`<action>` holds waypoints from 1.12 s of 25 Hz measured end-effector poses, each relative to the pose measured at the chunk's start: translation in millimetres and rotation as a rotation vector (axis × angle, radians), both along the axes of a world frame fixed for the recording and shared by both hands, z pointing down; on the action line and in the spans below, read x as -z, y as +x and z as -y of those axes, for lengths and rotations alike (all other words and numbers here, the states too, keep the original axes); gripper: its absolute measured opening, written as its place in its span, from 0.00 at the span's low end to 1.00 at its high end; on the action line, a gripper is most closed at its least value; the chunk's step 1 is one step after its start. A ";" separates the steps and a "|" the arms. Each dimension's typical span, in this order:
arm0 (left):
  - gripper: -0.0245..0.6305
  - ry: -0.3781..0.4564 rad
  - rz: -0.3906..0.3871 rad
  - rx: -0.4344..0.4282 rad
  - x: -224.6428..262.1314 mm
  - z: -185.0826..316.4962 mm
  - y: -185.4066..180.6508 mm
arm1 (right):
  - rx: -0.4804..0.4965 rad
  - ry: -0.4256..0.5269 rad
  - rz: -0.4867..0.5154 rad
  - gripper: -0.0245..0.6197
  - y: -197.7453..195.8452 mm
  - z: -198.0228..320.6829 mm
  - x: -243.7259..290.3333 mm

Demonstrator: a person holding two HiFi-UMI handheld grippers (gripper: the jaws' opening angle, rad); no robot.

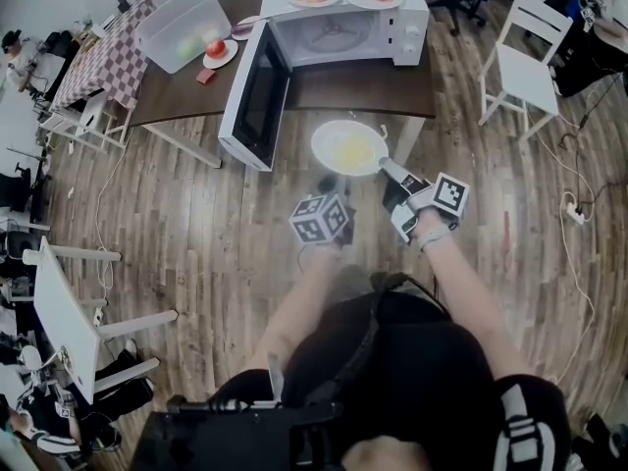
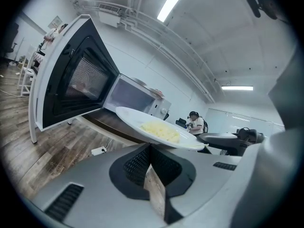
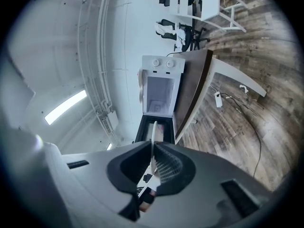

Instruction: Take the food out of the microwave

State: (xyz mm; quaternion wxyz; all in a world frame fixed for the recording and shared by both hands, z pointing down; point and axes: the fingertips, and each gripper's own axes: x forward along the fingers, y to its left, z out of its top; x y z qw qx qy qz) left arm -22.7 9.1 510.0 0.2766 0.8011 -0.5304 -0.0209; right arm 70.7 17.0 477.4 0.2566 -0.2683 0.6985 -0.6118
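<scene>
**No readable text in any view**

Went through all three views and nothing is legible: no brand, no numbers, no labels. The microwave (image 1: 339, 32) has a control panel (image 1: 410, 29) with two knobs, but any print around them is too small to make out. The left marker cube (image 1: 320, 219) and the right marker cube (image 1: 449, 194) carry black-and-white square patterns, not letters or digits. In the left gripper view a small sheet (image 2: 55, 22) hangs on the wall, too blurred to read.
</scene>
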 end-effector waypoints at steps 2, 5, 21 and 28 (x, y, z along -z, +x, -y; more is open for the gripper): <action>0.04 0.006 -0.004 -0.004 1.9 1.0 -1.7 | -0.002 0.002 -0.001 0.07 -1.8 -0.2 1.6; 0.04 0.011 -0.005 -0.011 5.3 1.9 -4.4 | -0.010 -0.001 -0.001 0.07 -3.2 -3.1 5.0; 0.04 0.015 -0.005 -0.042 17.5 -22.4 -28.0 | -0.006 0.019 0.015 0.07 -26.8 -37.6 19.2; 0.04 0.015 -0.014 -0.039 15.4 -47.3 -39.6 | 0.005 0.024 0.016 0.07 -40.4 -63.5 20.1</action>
